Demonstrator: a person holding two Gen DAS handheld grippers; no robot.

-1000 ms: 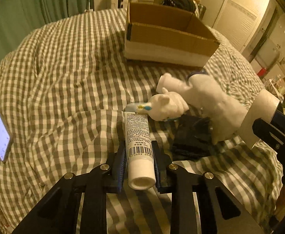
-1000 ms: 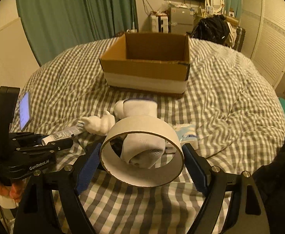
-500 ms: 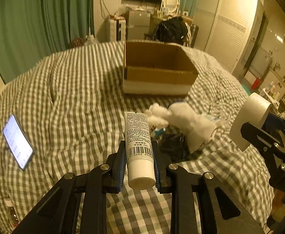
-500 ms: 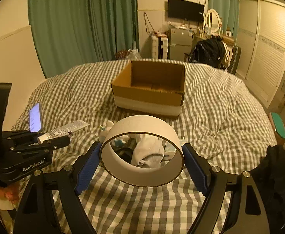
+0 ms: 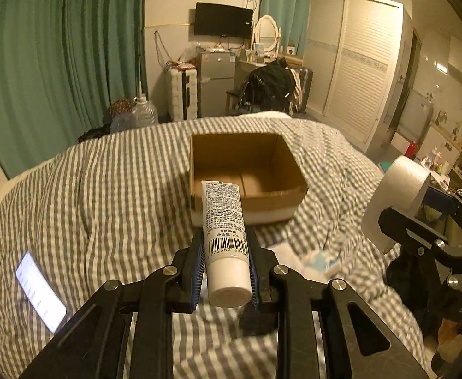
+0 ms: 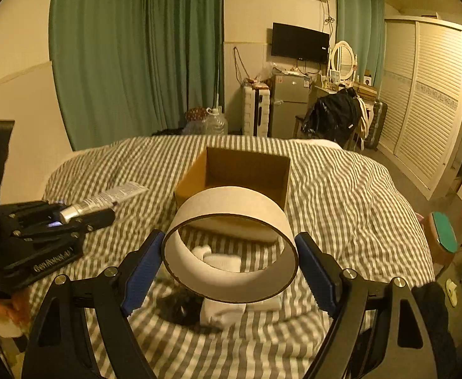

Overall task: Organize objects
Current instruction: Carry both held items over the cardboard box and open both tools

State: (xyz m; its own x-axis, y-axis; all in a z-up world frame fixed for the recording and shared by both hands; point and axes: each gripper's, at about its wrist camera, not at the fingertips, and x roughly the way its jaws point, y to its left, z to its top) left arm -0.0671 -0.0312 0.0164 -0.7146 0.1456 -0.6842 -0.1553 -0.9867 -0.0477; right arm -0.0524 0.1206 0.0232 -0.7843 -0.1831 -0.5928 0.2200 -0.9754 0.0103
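Left wrist view shows the left fingers (image 5: 228, 271) clamped on a tube (image 5: 226, 237) and the right fingers (image 6: 229, 260) clamped on a tape roll (image 6: 231, 246), so carry both level over the box (image 5: 246, 173) before releasing.

Showing two grippers: left gripper (image 5: 226, 271), right gripper (image 6: 229, 268). One tube (image 5: 224, 230), one tape roll (image 6: 231, 246), one box (image 5: 246, 170) sitting far, one phone (image 5: 40, 290) lying left, white socks (image 6: 221, 262) lying near, number unclear.
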